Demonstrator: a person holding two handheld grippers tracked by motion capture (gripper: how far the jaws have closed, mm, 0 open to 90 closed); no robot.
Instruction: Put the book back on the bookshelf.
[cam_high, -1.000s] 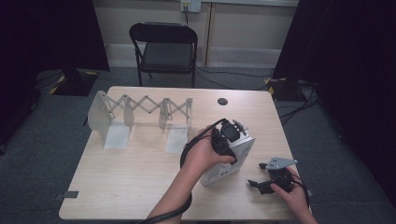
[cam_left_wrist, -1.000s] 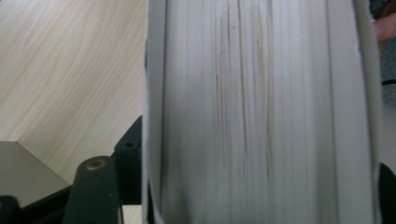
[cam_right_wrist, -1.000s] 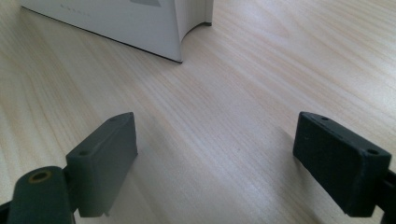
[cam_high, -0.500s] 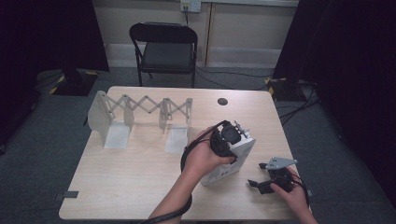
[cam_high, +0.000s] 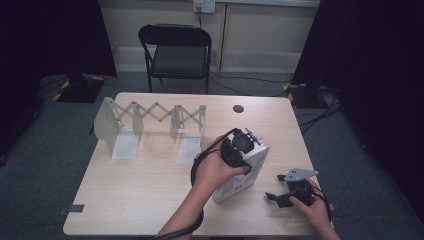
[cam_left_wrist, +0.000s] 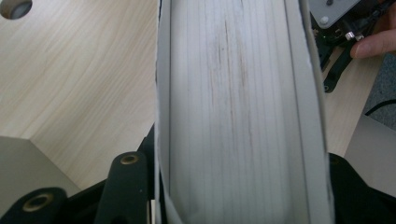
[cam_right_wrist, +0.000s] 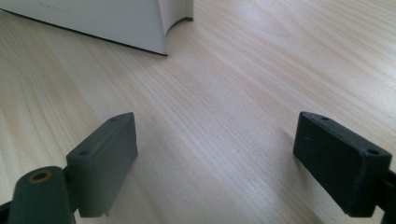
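Note:
A thick white book (cam_high: 239, 181) stands on edge on the pale wooden table (cam_high: 145, 195), right of centre. My left gripper (cam_high: 241, 149) comes down on its top edge. In the left gripper view the book's page edge (cam_left_wrist: 238, 93) sits between the two black jaws, which press on both covers. These jaws have just been closing on the book, so my left gripper (cam_left_wrist: 236, 191) is shut on it. To the book's right, my right gripper (cam_high: 275, 187) rests low on the table. There my right gripper (cam_right_wrist: 229, 154) is open over bare wood, with a corner of the book (cam_right_wrist: 116, 23) ahead.
A white accordion-style folding rack (cam_high: 150, 120) stands at the back left of the table. A dark round hole (cam_high: 238, 108) lies near the far edge. A black folding chair (cam_high: 175, 50) is behind the table. Cables run over the grey carpet at the right.
My left hand has settled a little on the top of the book. The book and my right gripper have stayed where they were.

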